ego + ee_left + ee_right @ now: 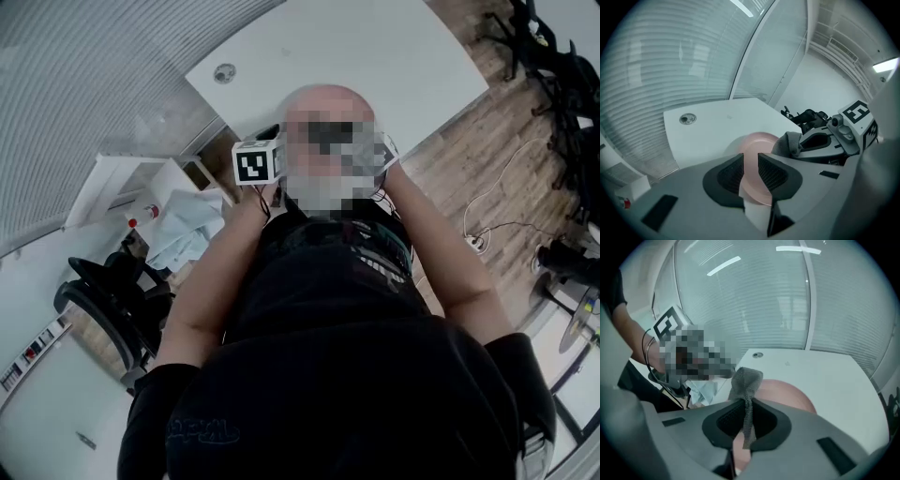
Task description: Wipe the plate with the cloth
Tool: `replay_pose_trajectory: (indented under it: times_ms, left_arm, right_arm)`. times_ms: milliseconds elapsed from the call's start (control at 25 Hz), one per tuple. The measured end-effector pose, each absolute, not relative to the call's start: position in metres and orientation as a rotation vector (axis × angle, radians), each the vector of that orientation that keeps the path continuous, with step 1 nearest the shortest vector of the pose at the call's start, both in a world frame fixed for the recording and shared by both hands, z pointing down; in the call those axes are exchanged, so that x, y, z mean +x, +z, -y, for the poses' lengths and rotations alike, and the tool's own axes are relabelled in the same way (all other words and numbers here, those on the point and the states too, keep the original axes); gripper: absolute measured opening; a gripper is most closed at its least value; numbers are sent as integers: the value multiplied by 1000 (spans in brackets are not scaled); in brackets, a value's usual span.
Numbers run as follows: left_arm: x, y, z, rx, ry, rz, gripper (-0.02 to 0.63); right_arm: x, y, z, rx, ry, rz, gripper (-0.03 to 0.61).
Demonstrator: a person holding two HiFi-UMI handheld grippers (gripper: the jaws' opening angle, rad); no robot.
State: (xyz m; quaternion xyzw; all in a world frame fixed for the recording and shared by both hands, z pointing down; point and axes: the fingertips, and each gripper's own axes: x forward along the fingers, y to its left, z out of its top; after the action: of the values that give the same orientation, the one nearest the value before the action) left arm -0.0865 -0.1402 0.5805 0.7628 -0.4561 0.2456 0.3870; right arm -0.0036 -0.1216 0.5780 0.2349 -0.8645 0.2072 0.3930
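A pink plate (757, 145) lies on the white table (712, 126). My left gripper (751, 171) hangs above its near edge, jaws open; the plate shows through the gap and the pads do not press on it. My right gripper (746, 420) is shut on a grey cloth (746, 380), which sticks up out of the jaws, with the plate (787, 397) behind and below it. In the left gripper view the right gripper (820, 140) holds the cloth (787, 143) at the plate's right rim. In the head view only the left gripper's marker cube (258, 161) shows; the plate is hidden.
A round cable grommet (687, 119) sits in the table far from the plate. A glass wall with blinds (754, 301) stands behind the table. Black office chairs (806, 117) are beyond its right end. A crumpled light-blue fabric (187, 225) and another chair (112, 291) are at the left.
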Motion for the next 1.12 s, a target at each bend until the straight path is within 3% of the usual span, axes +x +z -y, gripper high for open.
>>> replay_pose_trajectory:
  times_ms: [400, 600, 1120]
  left_arm:
    - [-84, 478, 117, 2101, 385, 1140, 89]
    - [-67, 438, 94, 2169, 293, 1110, 25]
    - [2, 418, 14, 2173, 269, 1215, 17]
  right_arm:
    - [14, 477, 108, 773, 565, 2377, 35]
    - [35, 446, 91, 806, 616, 2437, 35]
    - [115, 433, 19, 778, 579, 2525, 35]
